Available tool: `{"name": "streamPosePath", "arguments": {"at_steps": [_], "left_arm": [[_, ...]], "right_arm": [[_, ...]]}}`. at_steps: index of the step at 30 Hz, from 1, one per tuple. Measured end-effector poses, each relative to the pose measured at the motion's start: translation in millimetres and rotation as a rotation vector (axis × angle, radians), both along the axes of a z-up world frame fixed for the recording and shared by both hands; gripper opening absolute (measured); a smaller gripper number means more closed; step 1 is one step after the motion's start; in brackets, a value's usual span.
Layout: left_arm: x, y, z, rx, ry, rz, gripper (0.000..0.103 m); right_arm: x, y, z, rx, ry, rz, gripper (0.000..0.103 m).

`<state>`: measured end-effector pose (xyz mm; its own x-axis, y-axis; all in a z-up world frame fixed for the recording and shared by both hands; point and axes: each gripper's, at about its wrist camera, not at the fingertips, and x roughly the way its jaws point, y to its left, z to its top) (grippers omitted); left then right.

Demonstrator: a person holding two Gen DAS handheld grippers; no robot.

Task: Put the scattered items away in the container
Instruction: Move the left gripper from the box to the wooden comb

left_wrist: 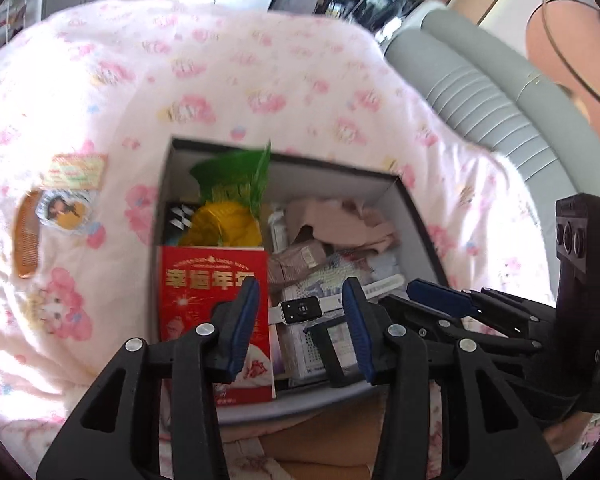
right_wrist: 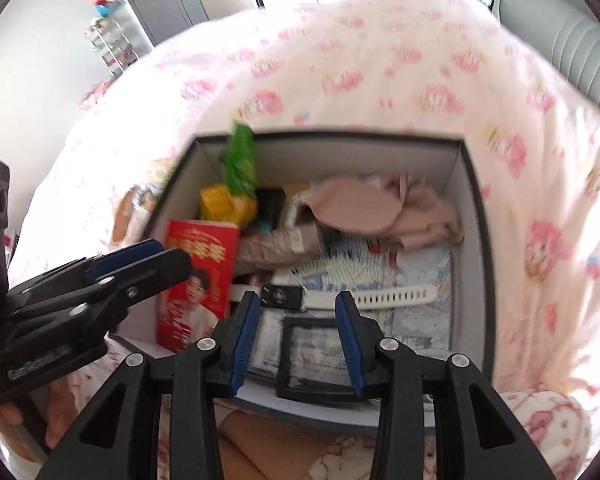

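A grey open box (left_wrist: pixel 416 216) (right_wrist: pixel 472 216) sits on a pink patterned blanket and holds several items: a red booklet (left_wrist: pixel 204 292) (right_wrist: pixel 204 264), a yellow and green toy (left_wrist: pixel 224 216) (right_wrist: pixel 228 204), beige cloth (left_wrist: pixel 348 224) (right_wrist: pixel 364 208), and a white-strapped watch (left_wrist: pixel 300 309) (right_wrist: pixel 282 296). My left gripper (left_wrist: pixel 302 328) is open and empty above the box's near edge. My right gripper (right_wrist: pixel 296 340) is open and empty over a black-framed item (right_wrist: pixel 312 360) in the box. A brown comb (left_wrist: pixel 26 240) and a round picture badge (left_wrist: pixel 66 212) lie on the blanket left of the box.
The blanket (left_wrist: pixel 260 80) covers a bed all around the box. A pink card (left_wrist: pixel 74 172) lies by the badge. A grey ribbed cushion (left_wrist: pixel 480 92) is at the right. A wire rack (right_wrist: pixel 108 40) stands at the far left.
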<state>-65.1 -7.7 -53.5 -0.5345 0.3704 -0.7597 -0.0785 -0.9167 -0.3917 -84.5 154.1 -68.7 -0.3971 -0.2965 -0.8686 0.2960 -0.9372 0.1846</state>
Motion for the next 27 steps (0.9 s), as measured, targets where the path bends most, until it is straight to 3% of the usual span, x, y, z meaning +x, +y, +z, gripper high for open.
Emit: {"name": "streamPosePath", "arguments": {"at_steps": [3, 9, 16, 19, 23, 27], "left_arm": [[16.2, -10.5, 21.1, -0.014, 0.039, 0.008, 0.044], [41.3, -52.3, 40.5, -0.007, 0.074, 0.077, 0.044], [60.4, -151.7, 29.9, 0.011, 0.048, 0.254, 0.045], [56.1, -199.8, 9.6, 0.017, 0.007, 0.332, 0.045], [42.8, -252.7, -37.9, 0.069, -0.090, 0.398, 0.045], [16.1, -286.3, -93.4, 0.180, -0.190, 0.374, 0.044]], "right_arm": [[14.1, -8.8, 21.9, -0.007, 0.054, 0.033, 0.041], [26.4, -58.8, 46.6, -0.012, 0.122, 0.153, 0.041], [18.1, -162.3, 42.2, -0.065, 0.079, 0.329, 0.041], [3.0, -206.4, 24.6, -0.113, -0.004, 0.373, 0.041], [-24.4, -251.8, -12.5, -0.072, -0.080, 0.375, 0.041], [-50.8, -282.4, -60.0, -0.018, -0.183, 0.373, 0.041]]}}
